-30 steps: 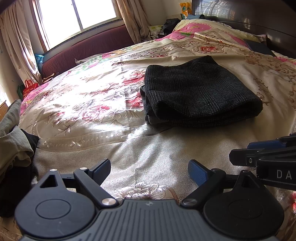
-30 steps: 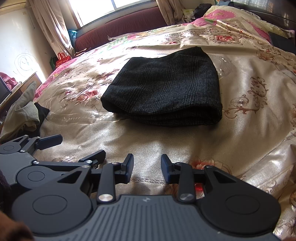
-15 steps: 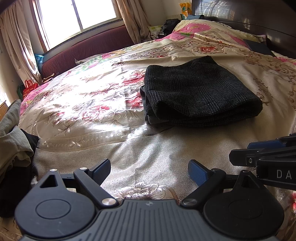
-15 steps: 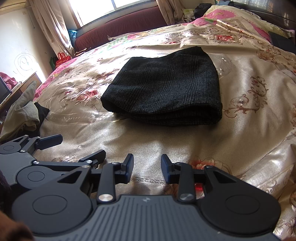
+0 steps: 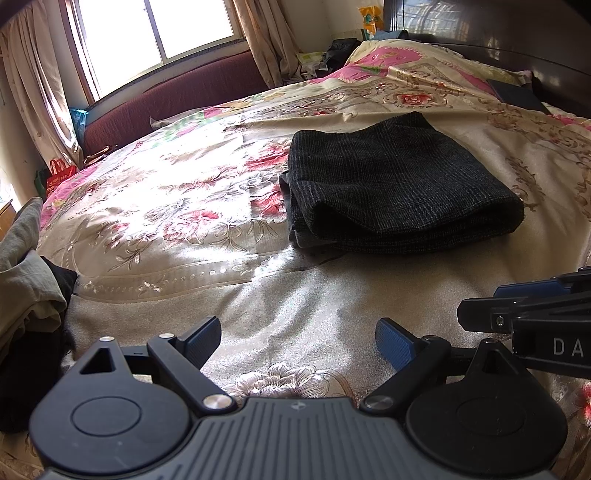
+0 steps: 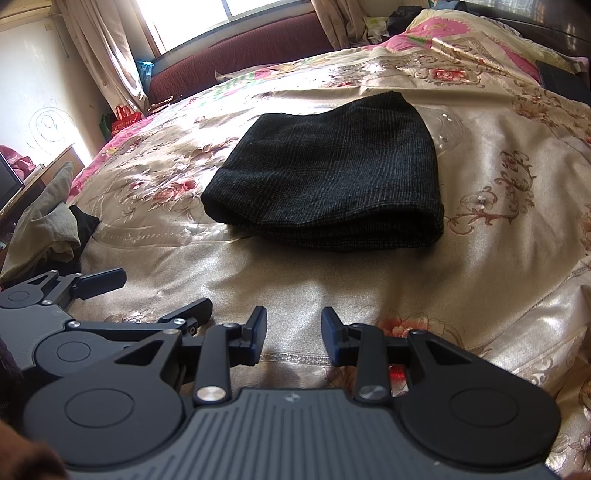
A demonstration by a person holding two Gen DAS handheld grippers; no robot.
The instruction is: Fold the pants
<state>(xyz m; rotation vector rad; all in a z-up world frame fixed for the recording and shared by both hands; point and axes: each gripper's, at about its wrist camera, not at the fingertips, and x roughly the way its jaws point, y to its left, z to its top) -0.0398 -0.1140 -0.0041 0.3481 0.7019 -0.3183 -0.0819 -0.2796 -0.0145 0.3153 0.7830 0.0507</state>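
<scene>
While both jaws gape, pants (image 5: 399, 184) lie beyond

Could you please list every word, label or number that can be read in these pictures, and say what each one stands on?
"DA": white letters on the black body of the right gripper, cut off by the edge of the left wrist view.
Red bag by the curtain: it carries light print, too small to read.
Yellow package near the headboard: too blurred to read.
Nothing legible on the pants.

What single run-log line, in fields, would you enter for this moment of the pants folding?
pants: folded, flat on bedspread | left gripper: jaws open, empty | right gripper: jaws open, empty | contact: none | stage: fold looks done
</scene>
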